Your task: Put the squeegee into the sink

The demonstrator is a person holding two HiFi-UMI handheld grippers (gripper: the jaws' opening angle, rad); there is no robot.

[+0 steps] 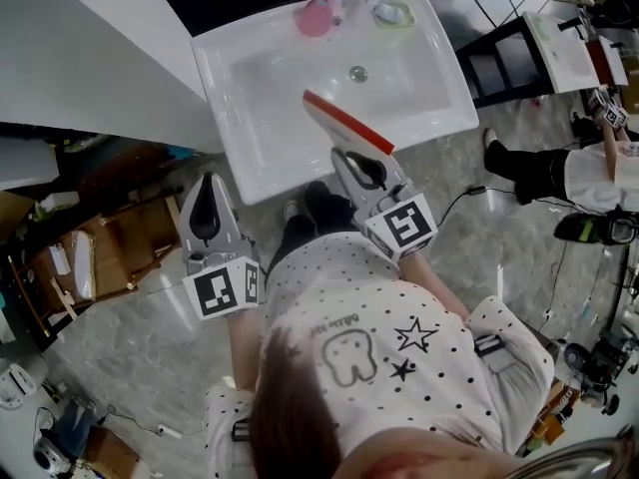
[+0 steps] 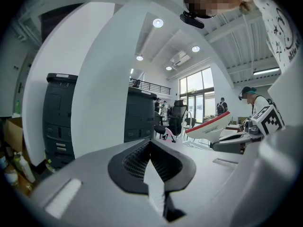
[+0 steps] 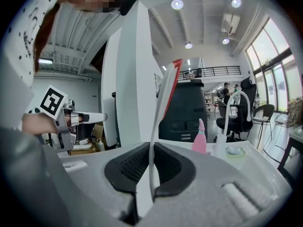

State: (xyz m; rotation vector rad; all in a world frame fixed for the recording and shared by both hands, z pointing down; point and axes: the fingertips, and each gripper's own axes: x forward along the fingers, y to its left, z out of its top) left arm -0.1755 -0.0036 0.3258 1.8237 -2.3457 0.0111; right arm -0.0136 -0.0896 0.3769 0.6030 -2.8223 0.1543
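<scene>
Squeegee (image 1: 347, 123): probably light, being thin moulded plastic, and stiff through the white body, with perhaps a softer rubber lip at the red edge, judging from shape alone. Smooth-faced, so apt to slip or swivel in a loose pinch. Not fragile, yet better lowered than dropped onto hard ceramic. Best pinched across the flat white faces at the handle end, well clear of the red strip.

Gripped just so at present: clenched edge-on between the pads of the right gripper (image 1: 344, 156) and jutting ahead toward the far left. Hangs in the air over the near right part of the sink (image 1: 439, 88), above the basin and short of the drain (image 1: 357, 73), touching nothing but the pads. Left gripper (image 1: 207, 180) closed on nothing, off near the sink's near left corner and outside the basin.

White, flat and wedge-shaped to look at, with a red band along one long edge and small print on the white face, too small to read. Shows in the right gripper view as a thin pale sliver rising between the pads, red toward the tip. Farther off, on the far rim, a pink spray bottle (image 1: 318, 13).
</scene>
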